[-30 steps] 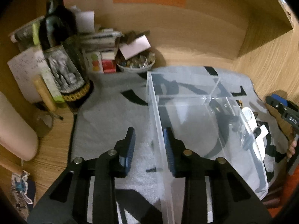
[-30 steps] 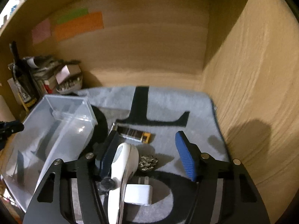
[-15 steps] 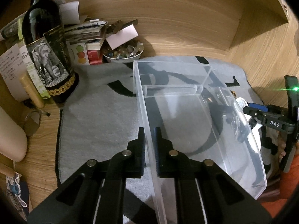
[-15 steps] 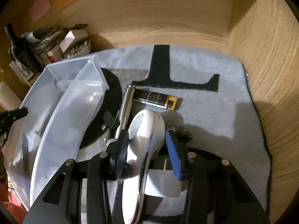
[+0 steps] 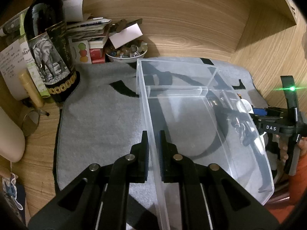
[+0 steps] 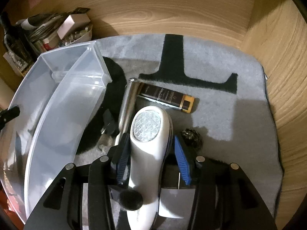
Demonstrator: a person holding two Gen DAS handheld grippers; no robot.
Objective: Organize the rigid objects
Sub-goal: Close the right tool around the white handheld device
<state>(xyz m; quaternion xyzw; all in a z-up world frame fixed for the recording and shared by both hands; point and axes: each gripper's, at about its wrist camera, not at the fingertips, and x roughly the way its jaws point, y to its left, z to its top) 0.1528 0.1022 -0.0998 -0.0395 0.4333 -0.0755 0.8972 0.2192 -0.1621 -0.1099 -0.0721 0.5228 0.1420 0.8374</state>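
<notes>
The left gripper [image 5: 153, 151] is clenched on the near wall of the empty bin [image 5: 201, 118], steadying it on the mat [image 6: 220, 118]. The right gripper [image 6: 149, 151], jaws just eased wider, straddles the white shaver [image 6: 148, 134] beside the bin; next it must clamp, then lift it in.
</notes>
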